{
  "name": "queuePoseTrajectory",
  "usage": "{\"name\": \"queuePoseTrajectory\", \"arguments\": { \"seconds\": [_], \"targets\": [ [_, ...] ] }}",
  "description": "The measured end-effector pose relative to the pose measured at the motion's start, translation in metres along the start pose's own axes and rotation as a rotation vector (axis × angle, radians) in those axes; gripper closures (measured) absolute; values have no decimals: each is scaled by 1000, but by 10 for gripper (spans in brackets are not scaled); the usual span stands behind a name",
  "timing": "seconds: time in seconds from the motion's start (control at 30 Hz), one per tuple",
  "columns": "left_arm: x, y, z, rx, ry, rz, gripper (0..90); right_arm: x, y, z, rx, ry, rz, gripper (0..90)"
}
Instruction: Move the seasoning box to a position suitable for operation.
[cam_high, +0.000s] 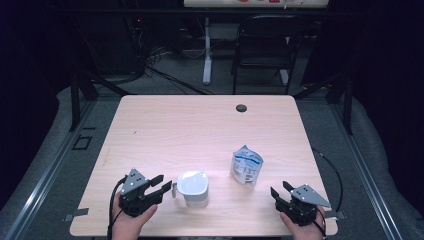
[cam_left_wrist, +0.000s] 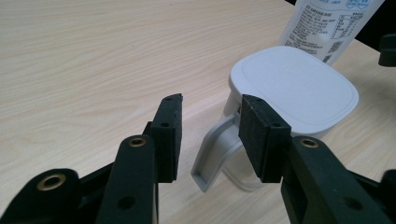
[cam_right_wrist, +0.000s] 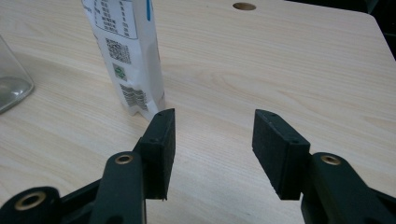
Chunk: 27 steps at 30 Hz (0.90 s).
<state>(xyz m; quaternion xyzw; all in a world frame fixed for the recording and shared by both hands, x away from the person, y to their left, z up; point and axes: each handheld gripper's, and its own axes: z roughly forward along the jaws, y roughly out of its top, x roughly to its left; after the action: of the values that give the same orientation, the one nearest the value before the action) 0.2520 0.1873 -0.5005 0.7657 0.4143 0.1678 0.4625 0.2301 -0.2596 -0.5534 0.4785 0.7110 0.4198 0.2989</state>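
Two open grippers, left gripper (cam_left_wrist: 210, 135) straddling jug handle (cam_left_wrist: 212, 151) (untouched), right gripper (cam_right_wrist: 212, 149) empty, pouch (cam_right_wrist: 128, 51) print unreadable

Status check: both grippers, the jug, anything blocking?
Left gripper open, jaws astride jug handle. Right gripper open, empty, beside pouch. Lidded jug upright. Nothing blocking.

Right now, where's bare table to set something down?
Free: the whole far half, from the pouch back to the cable hole, and the strip between pouch and right gripper. Crowded: the near left, where the left gripper stands at the lidded jug.
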Motion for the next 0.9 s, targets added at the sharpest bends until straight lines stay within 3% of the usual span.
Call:
{"name": "queuePoseTrajectory", "arguments": {
  "seconds": [0.13, 0.33, 0.47, 0.77, 0.9],
  "targets": [
    [-4, 7, 3, -8, -18, 1, 582, 6, 1, 0, -6, 0, -12, 486],
    [-8, 20, 4, 1, -27, 36, 551, 7, 1, -5, -18, 7, -24, 481],
    [-9, 22, 5, 13, -17, 63, 583, 5, 0, -6, -20, 9, -12, 482],
    [-9, 25, 8, 23, -18, 62, 572, 8, 0, -7, -11, 27, -13, 482],
    [-6, 21, 12, 53, -8, 61, 568, 10, 1, -9, -9, 37, -12, 483]
  ]
}}
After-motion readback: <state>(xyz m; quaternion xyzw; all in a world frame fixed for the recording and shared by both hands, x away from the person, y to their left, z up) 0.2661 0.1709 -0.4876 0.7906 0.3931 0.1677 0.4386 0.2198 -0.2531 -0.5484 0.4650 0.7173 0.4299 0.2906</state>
